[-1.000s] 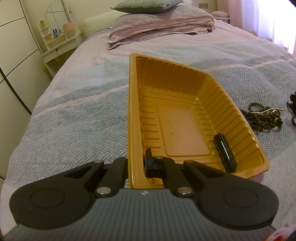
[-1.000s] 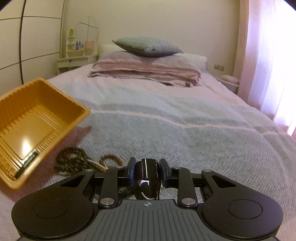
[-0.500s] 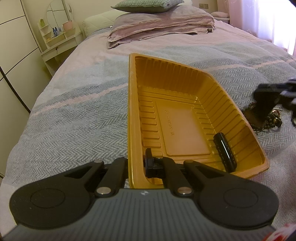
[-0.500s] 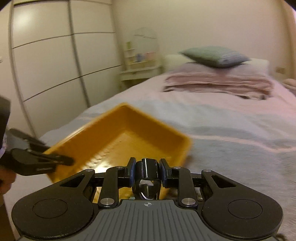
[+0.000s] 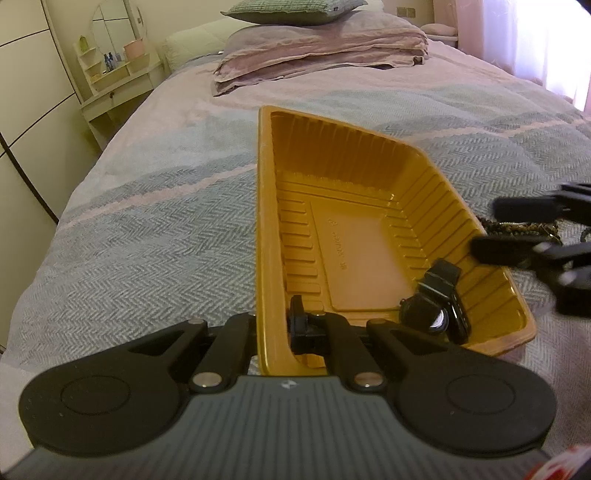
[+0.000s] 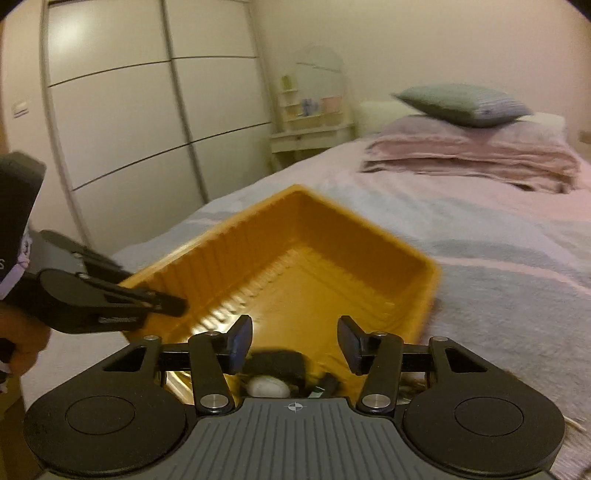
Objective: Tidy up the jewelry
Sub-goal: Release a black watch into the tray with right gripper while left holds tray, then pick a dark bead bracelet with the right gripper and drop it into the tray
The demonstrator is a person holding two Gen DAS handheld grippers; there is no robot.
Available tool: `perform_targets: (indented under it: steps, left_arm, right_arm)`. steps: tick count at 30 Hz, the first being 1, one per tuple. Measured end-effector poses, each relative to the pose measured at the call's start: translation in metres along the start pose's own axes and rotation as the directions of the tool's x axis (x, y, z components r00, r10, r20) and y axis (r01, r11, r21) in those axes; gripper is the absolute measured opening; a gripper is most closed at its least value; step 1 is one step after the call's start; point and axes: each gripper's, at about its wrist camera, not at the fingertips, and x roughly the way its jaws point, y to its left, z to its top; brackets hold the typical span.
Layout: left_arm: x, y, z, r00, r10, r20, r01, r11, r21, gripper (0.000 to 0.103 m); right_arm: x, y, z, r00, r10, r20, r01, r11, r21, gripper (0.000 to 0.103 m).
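The jaws of the left gripper (image 5: 271, 326) are pinched tight on the near wall of the orange tray (image 5: 266, 206), one finger outside the rim and one inside, holding the tray's corner. The jaws of the right gripper (image 6: 294, 341) stand apart with nothing between the pads; they have just been opening, and the watch (image 5: 430, 299) now lies loose in the tray below them (from the right wrist it shows only as a dark strap and a pale face peeking past the gripper body).

The watch sits in the tray's near right corner, its black strap curled and running roughly from the near rim up toward the right wall, the round face tilted toward the near side. It rests against a slim black bar-shaped item (image 5: 458, 317) that lies along the same wall; what that item is cannot be told. The tray's long axis runs away from the left gripper toward the head of the bed.

A heap of dark beaded bracelets (image 5: 517, 229) lies on the bedspread just beyond the tray's right wall, partly hidden by the blurred right gripper.

The tray rests on a bed (image 5: 147, 240) with a grey herringbone and pink striped cover. Folded pink blankets (image 5: 325, 55) and a green pillow (image 5: 291, 9) sit at the head, a small white vanity (image 5: 114, 79) with a round mirror stands beside it, and pale wardrobe doors (image 6: 122, 122) line the wall.
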Motion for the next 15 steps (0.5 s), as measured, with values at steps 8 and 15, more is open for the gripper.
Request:
perform_targets:
  steps: [8,15]
  left_arm:
    - [-0.001,-0.001,0.000,1.000,-0.001,0.003,0.001,1.000,0.001,0.003]
    - [-0.001,-0.001,-0.001,1.000,0.004,0.004,-0.004,1.000,0.000,0.003]
  right_arm:
    - [-0.069,-0.065,-0.042,0.952,-0.305,-0.037,0.307,0.941,0.138,0.052]
    - [-0.115,-0.121,-0.076,0.845,-0.516,-0.136,0.533,0.798,0.282,0.052]
